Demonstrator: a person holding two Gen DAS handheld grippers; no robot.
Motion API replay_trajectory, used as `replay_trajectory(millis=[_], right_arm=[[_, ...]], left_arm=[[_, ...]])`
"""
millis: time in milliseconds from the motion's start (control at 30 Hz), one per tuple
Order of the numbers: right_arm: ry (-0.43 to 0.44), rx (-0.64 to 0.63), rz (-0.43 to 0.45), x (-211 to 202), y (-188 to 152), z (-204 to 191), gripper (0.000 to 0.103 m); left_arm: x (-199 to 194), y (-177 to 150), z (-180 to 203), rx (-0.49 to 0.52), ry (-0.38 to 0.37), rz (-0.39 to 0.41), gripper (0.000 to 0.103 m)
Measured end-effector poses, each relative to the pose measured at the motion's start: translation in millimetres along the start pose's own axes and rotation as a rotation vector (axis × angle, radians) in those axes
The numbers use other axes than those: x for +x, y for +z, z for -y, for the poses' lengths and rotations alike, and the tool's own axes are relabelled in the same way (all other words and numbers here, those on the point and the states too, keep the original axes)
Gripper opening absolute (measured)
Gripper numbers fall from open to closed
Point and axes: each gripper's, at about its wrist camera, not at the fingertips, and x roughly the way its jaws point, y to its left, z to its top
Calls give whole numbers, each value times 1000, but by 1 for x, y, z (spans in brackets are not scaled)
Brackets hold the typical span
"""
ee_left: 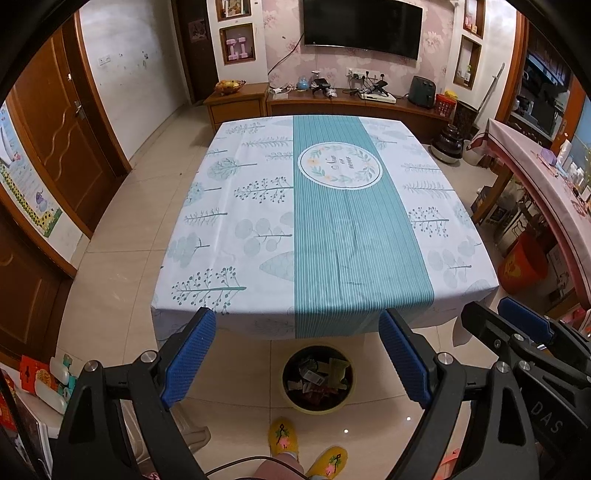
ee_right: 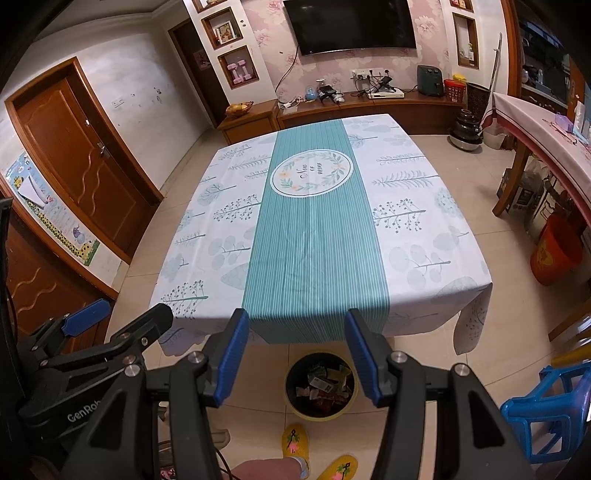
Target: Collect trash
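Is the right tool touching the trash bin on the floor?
Apart. In the right wrist view the right tool is open and empty, with floor tile showing between its fingers and the trash bin below.

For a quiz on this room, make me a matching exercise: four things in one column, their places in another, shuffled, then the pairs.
Things:
1. trash bin
2. television
3. blue stool
4. fruit bowl

Places:
A. on the wall beyond the table
B. on the floor at the table's near edge
C. on the low wooden cabinet, far left
D. on the floor at the near right

Pairs: 1-B, 2-A, 3-D, 4-C
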Motion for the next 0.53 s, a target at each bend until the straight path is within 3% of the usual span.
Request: replay_trajectory(millis=[533], right_arm=[[1, -2, 0, -1, 0, 1, 54]], left_arm=[[0, -4, -2, 5, -6, -2, 89]])
